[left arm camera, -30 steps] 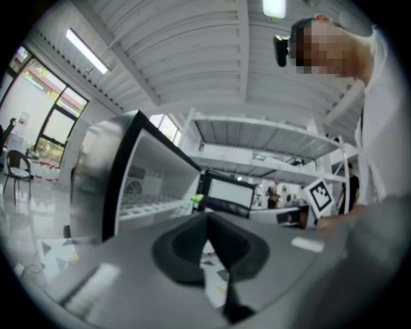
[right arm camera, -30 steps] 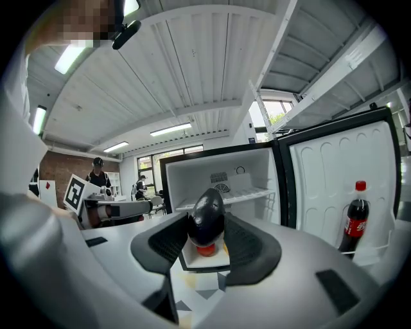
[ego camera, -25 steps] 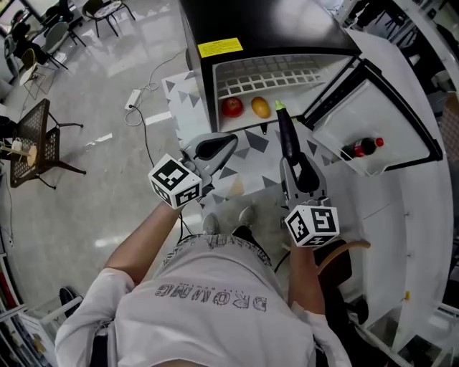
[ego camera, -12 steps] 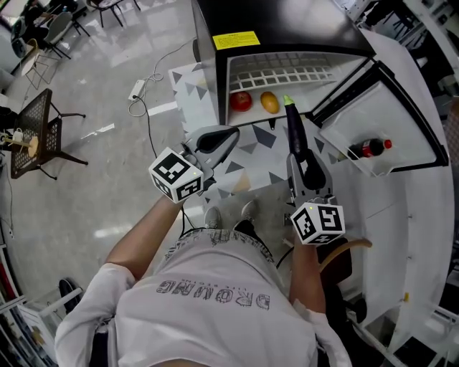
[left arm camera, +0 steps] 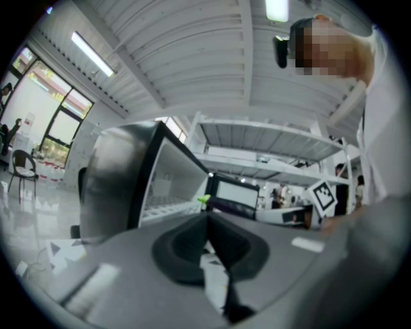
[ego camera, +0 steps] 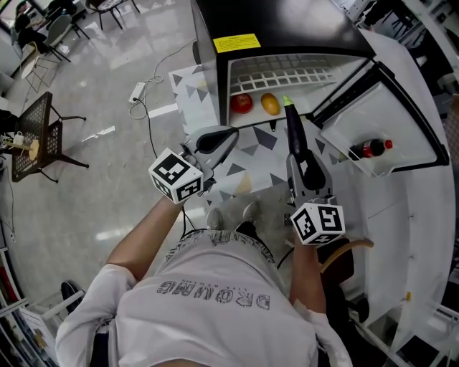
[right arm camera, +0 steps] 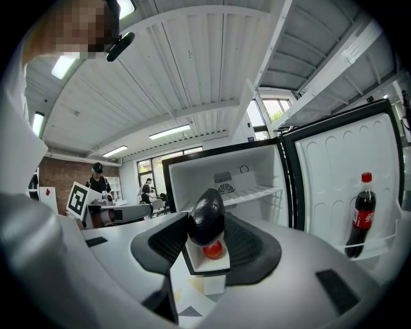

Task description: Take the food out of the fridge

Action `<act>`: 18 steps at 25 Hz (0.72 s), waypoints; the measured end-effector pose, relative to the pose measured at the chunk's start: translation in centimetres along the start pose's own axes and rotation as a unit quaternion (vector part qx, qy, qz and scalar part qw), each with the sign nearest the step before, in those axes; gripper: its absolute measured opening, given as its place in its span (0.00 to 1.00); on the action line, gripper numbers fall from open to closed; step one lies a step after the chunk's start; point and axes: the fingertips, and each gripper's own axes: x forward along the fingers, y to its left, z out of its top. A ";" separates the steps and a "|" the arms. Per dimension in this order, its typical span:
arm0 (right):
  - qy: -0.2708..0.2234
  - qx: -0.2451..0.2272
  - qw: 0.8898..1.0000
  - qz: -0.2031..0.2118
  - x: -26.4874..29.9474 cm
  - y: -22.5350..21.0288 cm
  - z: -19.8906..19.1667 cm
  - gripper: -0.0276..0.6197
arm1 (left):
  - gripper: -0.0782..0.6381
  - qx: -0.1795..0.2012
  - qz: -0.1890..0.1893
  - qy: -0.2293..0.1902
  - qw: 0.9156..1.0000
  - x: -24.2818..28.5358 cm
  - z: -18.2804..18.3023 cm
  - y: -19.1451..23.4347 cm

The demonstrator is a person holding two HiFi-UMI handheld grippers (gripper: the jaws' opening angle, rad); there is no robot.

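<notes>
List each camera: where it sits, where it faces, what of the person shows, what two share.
Head view: on the head, steeply down at the open black fridge; arms, white shirt.
Left gripper view: on left gripper, along shut jaws toward the fridge; shirt at right.
Right gripper view: on right gripper, past its dark purple eggplant into the fridge; shirt at left.
Shared: the eggplant.

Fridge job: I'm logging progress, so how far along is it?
Done: the fridge door is open. In hand: the right gripper clamps the eggplant at the shelf's front. Left: the apple and yellow fruit lie on the shelf, and a cola bottle stands in the door. The left gripper is shut, empty.
</notes>
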 end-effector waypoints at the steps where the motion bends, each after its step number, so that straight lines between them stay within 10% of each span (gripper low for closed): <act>1: 0.000 0.000 1.000 -0.001 0.0 0.0 0.0 0.30 | 0.12 0.000 -0.001 0.000 1.000 0.0 0.0 0.0; 18: 0.004 -0.005 1.000 0.001 0.3 -0.1 -0.3 0.30 | 0.12 0.000 -0.001 0.009 1.000 0.3 -0.3 0.1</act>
